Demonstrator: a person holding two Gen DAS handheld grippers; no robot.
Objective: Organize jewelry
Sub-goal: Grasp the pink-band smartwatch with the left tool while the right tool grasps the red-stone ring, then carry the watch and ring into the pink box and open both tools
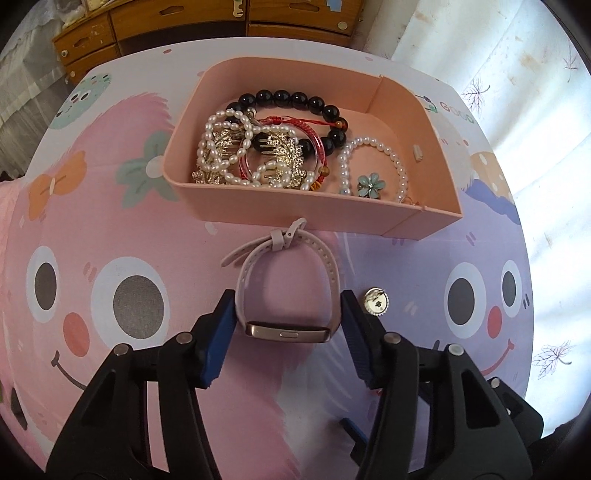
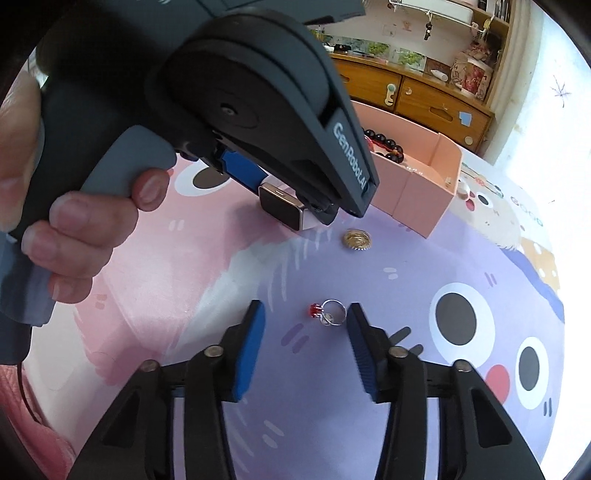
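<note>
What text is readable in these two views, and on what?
"GenRobot.AI": white lettering on the dark housing of the left claw, seen in the right wrist view.
"GOOD": partly cut-off print on the table mat, just right of the pink box.
Watch: no readable markings on its case or screen.
Stickers on the wooden drawers: pictures only, no legible text.

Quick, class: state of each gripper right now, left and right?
Left gripper: closed on the pale pink strapped smartwatch with a gold case.
Right gripper: open, holding nothing, straddling the small silver ring with a red stone.
</note>
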